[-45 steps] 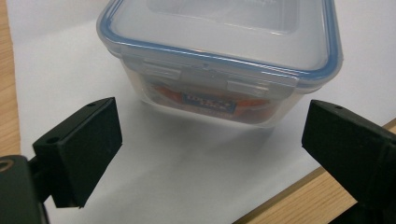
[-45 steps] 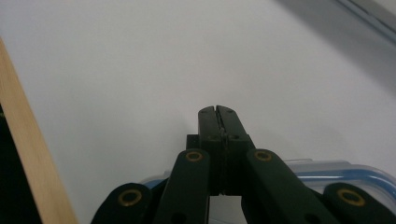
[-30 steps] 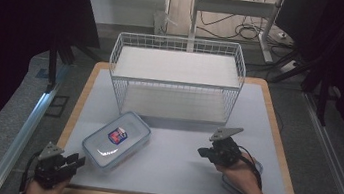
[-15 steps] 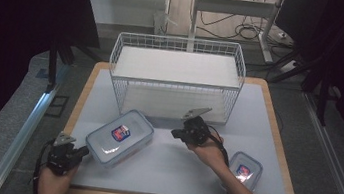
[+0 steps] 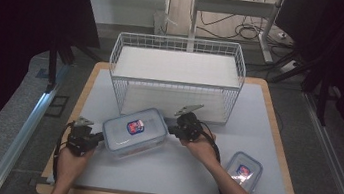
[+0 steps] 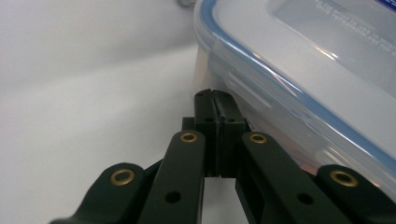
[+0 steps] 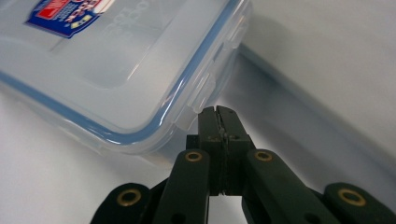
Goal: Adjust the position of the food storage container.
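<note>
On the white worktop [image 5: 277,126], before a white wire basket [image 5: 177,72], lay a large clear plastic box with a blue-sealed lid and a red-and-blue label [image 5: 134,130]. The high view alone recorded a smaller clear lidded box [image 5: 244,170] near the right forearm. Left tongs [image 5: 97,137], jaws pressed together and empty, met the large box's left end; in the left gripper view their tips [image 6: 214,94] touched its wall. Right tongs [image 5: 171,130], likewise pressed together, stood at its right end, tips [image 7: 216,112] against a lid clasp.
</note>
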A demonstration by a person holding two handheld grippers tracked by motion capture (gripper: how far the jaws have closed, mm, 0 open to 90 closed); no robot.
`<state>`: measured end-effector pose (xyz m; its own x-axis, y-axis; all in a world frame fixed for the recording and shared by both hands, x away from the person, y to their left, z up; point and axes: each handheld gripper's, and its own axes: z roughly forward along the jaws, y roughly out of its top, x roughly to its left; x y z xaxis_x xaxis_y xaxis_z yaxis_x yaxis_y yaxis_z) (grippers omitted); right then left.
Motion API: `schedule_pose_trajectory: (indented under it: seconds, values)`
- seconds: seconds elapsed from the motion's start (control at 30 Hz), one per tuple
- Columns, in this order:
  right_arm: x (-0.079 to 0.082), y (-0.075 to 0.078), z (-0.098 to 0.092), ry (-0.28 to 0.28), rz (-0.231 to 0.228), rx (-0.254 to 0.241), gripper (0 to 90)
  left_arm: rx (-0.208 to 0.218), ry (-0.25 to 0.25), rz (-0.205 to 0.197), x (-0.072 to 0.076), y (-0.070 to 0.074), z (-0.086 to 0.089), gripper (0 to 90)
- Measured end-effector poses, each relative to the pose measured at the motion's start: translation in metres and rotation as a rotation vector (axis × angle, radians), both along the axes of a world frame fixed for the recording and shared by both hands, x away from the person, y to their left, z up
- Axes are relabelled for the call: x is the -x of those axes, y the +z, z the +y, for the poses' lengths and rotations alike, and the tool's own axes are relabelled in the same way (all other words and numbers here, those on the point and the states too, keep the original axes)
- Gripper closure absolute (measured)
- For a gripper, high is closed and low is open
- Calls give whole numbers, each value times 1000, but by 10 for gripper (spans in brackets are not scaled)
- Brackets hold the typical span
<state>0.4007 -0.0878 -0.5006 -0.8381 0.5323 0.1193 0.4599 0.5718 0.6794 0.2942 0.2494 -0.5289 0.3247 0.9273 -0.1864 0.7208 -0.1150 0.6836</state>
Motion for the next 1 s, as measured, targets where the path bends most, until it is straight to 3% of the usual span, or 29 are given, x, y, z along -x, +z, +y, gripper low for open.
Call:
schedule_pose_trajectory:
  seconds: [0.03, 0.07, 0.1, 0.27, 0.37, 0.4, 0.47, 0.53, 0.6, 0.73, 0.9, 0.97, 1.0]
  values:
    - [4, -1, -11, -14, 18, 7, 892, -15, -31, 2, -6, 1, -11, 900]
    - [4, -1, -11, -14, 18, 7, 892, -15, -31, 2, -6, 1, -11, 900]
    - [9, -1, -23, -30, 16, 9, 892, -34, -45, -1, -10, 2, -19, 900]
    - [21, 3, -54, -60, 23, 27, 892, -37, -127, 13, -18, 5, -50, 900]
    - [27, 6, -65, -68, 29, 36, 891, -36, -150, 14, -19, 5, -61, 900]
    - [36, 12, -74, -62, 5, 63, 891, -33, -172, 18, -19, 6, -67, 900]
    - [43, 13, -81, -67, 5, 76, 891, -16, -185, 13, -18, 8, -72, 900]
    - [46, 13, -84, -65, 11, 78, 891, -18, -193, 15, -18, 9, -75, 900]
    - [53, 10, -93, -58, 49, 66, 890, -24, -210, 23, -15, 10, -80, 900]
    - [61, 12, -98, -61, 36, 86, 890, -36, -225, 28, -7, 9, -86, 900]
    - [62, 13, -103, -64, 48, 79, 886, -60, -238, 11, -9, 11, -90, 899]
    - [72, 18, -110, -54, 45, 80, 885, -48, -233, -9, -7, 14, -86, 864]
    - [76, 19, -113, -54, 37, 95, 885, -11, -219, -24, -4, 17, -80, 859]
